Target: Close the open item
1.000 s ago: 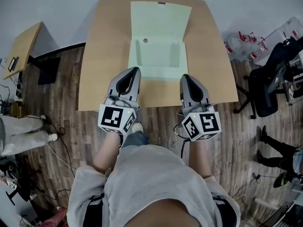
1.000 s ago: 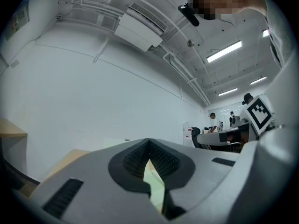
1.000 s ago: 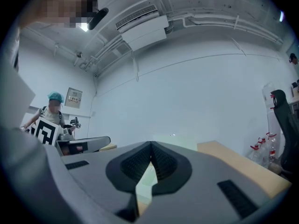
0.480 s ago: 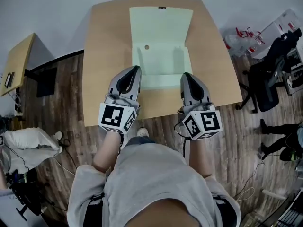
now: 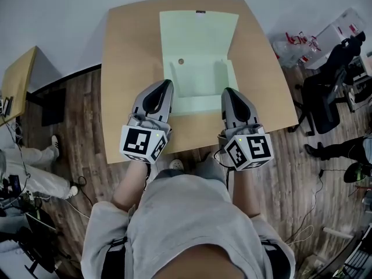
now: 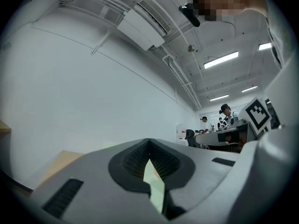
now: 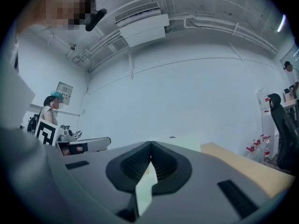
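At the far left a small table (image 5: 17, 77) stands on the wood floor, well apart from the main surface (image 5: 128, 68). The left gripper (image 5: 166, 86) is over the near part of the surface, pointing away from the person, its jaws closed tip to tip with nothing between them; in the left gripper view (image 6: 149, 140) only a sliver of pale green shows through the gap below the tips. The open box (image 5: 200, 83), pale green, sits at the middle of the surface, its tray toward the person and its lid (image 5: 199, 34) lying flat on the far side. Its near corners lie just at the two gripper tips; whether they touch cannot be told. The right gripper (image 5: 228, 93) is level with the left one, at the box's near right corner, also closed and empty, as the right gripper view (image 7: 150, 143) confirms. A dark chair (image 5: 325, 97) stands on the floor at the right.
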Tool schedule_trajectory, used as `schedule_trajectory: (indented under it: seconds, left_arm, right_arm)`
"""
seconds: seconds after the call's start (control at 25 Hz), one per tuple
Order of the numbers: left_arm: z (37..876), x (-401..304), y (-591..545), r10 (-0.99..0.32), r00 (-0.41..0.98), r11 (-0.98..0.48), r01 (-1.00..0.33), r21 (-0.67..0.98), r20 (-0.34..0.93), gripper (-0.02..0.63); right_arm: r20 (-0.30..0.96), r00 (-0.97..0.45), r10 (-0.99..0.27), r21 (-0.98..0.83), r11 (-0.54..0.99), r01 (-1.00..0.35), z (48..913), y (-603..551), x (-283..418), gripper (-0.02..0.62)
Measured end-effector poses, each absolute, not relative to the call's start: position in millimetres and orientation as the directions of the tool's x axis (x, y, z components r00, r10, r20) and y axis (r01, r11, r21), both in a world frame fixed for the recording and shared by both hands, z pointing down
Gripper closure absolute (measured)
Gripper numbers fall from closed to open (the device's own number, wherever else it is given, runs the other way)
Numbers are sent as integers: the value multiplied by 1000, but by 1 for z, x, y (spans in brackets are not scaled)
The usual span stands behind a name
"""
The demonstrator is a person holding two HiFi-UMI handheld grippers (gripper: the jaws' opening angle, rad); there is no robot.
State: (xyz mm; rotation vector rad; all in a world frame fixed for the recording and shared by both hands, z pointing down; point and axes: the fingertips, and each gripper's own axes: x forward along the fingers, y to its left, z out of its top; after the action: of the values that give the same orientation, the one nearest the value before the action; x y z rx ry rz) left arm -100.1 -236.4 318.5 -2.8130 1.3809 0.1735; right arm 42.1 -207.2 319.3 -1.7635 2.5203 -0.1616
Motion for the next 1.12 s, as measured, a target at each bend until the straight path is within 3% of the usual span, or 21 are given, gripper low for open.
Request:
schedule_trajectory:
  seconds: [1.12]
  left_arm:
    - [318,-59,-322,-893,438,-447,-891,76,-106,594]
  right_arm:
    - [52,-521,-852,-79,517,-853,315,-333,106,588]
